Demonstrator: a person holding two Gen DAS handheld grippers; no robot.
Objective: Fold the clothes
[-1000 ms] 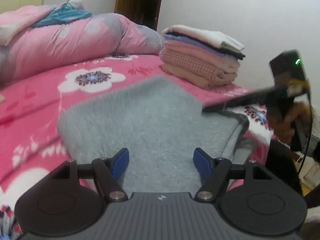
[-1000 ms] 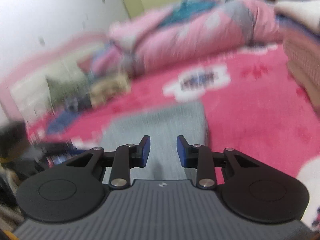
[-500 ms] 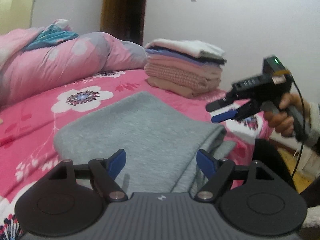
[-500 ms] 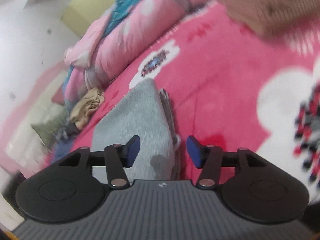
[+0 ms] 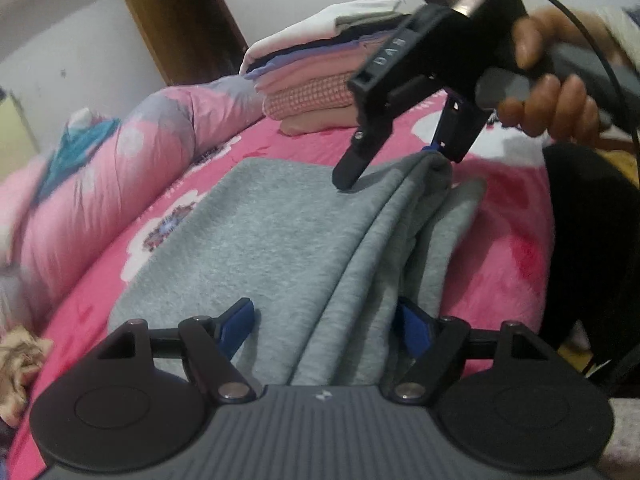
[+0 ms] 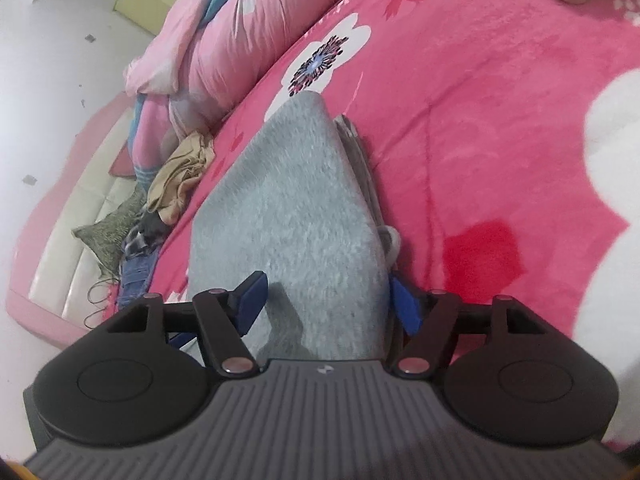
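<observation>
A folded grey fleece garment (image 5: 272, 240) lies flat on the bed's bright pink flowered blanket (image 6: 480, 120), its layered folded edges running along one side. The left tongs (image 5: 326, 322) stand apart, straddling those layered edges at the near end; the blue pads do not press the cloth. The right tongs (image 6: 326, 300) have just been opening and stand apart, astride the garment's other end, one fingertip (image 5: 346, 176) resting on the top layer. A hand (image 5: 556, 92) holds the right tool. Behind sits a neat stack of folded clothes in white, lilac and pink (image 5: 316, 84), beside a rumpled pink quilt (image 5: 132, 160). A crumpled tan garment (image 6: 182, 176) lies near the bed's edge.
</observation>
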